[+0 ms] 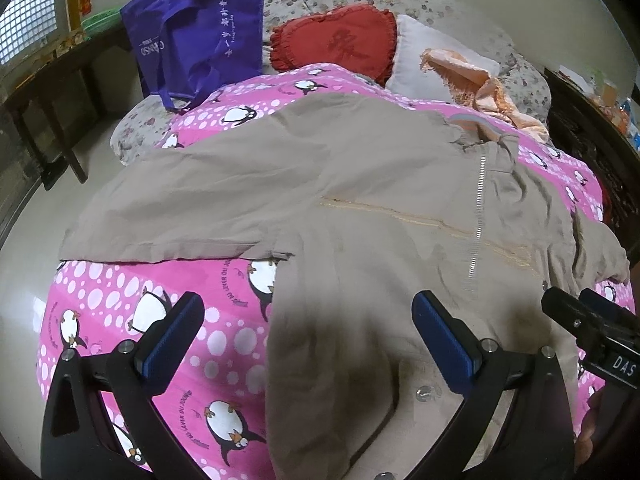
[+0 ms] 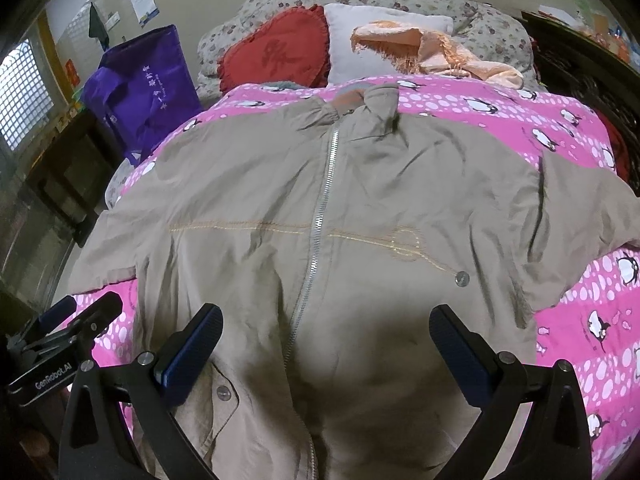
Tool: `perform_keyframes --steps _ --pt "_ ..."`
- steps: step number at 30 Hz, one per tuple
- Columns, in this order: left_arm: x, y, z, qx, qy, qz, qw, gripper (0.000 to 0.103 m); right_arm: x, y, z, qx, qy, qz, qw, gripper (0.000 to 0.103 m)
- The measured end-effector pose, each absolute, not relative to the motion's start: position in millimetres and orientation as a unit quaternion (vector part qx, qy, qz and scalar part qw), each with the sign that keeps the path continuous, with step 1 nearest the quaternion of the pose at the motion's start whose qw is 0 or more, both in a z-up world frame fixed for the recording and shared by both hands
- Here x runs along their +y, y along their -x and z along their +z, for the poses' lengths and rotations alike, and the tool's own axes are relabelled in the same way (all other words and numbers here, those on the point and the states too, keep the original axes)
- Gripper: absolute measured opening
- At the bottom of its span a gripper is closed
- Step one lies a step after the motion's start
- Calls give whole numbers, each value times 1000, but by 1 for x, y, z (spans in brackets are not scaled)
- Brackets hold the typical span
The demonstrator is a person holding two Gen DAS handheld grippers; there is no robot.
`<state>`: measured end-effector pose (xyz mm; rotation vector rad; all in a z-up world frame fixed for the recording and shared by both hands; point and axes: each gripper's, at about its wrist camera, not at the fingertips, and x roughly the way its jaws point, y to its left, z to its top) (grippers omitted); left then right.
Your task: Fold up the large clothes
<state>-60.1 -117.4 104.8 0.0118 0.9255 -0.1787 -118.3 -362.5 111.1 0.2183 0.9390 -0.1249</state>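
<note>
A tan jacket (image 2: 320,216) lies front-up and spread flat on a pink penguin quilt (image 2: 592,312), zipper (image 2: 316,240) running from collar at 12 o'clock toward the hem at 6, both sleeves stretched out to 9 and 3 o'clock. The left gripper (image 1: 308,332) hangs over the jacket's lower left edge, jaws wide, holding nothing. The right gripper (image 2: 326,344) hangs over the lower front beside the zipper, jaws wide and empty too. Beyond the collar sit a red cushion (image 2: 276,60), a white pillow (image 2: 360,40) and, at 10 o'clock, a purple bag (image 2: 148,92).
</note>
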Motion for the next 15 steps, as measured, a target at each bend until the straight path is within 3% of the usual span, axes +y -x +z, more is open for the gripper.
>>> perform_keyframes --steps 10,15 --pt "-54 38 91 459 31 -41 887 103 -359 113 103 468 -110 -42 876 103" --pt "49 7 65 480 155 45 863 103 -362 112 101 472 -121 -36 873 103"
